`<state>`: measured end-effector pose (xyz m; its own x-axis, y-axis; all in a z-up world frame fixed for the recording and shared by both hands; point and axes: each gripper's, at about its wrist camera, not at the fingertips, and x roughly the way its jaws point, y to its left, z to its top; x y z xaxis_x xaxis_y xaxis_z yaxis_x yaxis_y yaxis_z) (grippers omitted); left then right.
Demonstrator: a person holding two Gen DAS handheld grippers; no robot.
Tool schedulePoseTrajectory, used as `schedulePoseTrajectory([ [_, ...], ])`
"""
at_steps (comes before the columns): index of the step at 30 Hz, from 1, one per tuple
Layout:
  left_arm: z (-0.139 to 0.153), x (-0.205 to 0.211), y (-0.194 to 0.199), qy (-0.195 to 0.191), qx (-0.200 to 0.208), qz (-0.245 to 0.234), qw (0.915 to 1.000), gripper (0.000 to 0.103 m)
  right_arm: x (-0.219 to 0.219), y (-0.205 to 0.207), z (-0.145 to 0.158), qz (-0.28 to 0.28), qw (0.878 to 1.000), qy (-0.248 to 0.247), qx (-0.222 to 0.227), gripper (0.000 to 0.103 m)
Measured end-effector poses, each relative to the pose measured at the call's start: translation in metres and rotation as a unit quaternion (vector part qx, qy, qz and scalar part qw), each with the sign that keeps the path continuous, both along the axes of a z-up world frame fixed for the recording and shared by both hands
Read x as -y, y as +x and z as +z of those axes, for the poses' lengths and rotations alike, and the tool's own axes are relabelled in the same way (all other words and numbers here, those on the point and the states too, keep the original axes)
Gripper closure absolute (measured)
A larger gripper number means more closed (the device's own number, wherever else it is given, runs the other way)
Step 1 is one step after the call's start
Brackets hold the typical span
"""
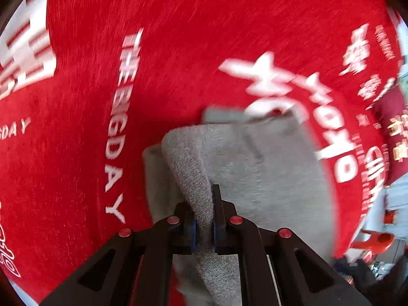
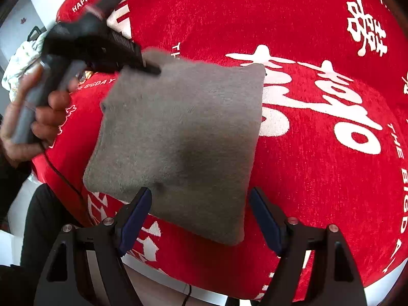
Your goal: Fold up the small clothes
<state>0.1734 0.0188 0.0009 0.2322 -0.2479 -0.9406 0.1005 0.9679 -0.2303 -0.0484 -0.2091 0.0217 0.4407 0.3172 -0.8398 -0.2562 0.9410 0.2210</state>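
Note:
A grey knitted cloth (image 2: 183,132) lies folded into a rough square on the red tablecloth (image 2: 318,178). My right gripper (image 2: 201,204) hangs open above the cloth's near edge, its blue pads (image 2: 137,211) apart and touching nothing. In the right wrist view a hand (image 2: 38,117) holds my left gripper (image 2: 150,68) at the cloth's far left corner. The left wrist view shows the left gripper (image 1: 204,216) shut on a raised fold of the grey cloth (image 1: 255,165), which bunches up between the pads.
The red tablecloth (image 1: 178,51) bears white lettering and covers a round table. Its rim (image 2: 178,257) runs close below my right gripper. A red plastic stool (image 1: 374,239) stands on the floor beyond the edge. A white patterned bundle (image 2: 17,61) lies off to the left.

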Motion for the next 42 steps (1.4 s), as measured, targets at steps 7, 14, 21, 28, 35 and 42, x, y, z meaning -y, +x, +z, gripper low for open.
schedulePoseTrajectory([
  [7,-0.001,-0.015,0.004,-0.016,0.001,0.005,0.9999,0.077,-0.006,-0.004,0.007,0.010,1.000,-0.001,0.012,0.021],
  [14,0.059,-0.046,-0.047,-0.008,0.099,0.059,0.9933,0.010,-0.044,0.005,0.005,0.056,0.997,-0.005,0.044,0.021],
  [21,0.075,0.022,-0.133,-0.048,0.113,-0.057,0.9907,0.010,-0.035,-0.013,0.000,0.052,0.998,-0.015,0.033,0.021],
  [28,0.031,0.083,-0.159,0.003,0.101,-0.141,0.9847,0.010,0.013,-0.030,-0.008,-0.006,1.000,-0.013,0.004,0.021],
  [35,0.004,0.039,-0.147,0.022,0.067,-0.093,0.9932,0.010,0.026,-0.023,-0.006,-0.037,0.999,0.019,0.005,0.021],
  [42,-0.017,0.017,-0.144,0.018,0.022,-0.050,0.9983,0.010,-0.002,-0.002,-0.025,-0.032,0.996,-0.077,-0.028,0.021],
])
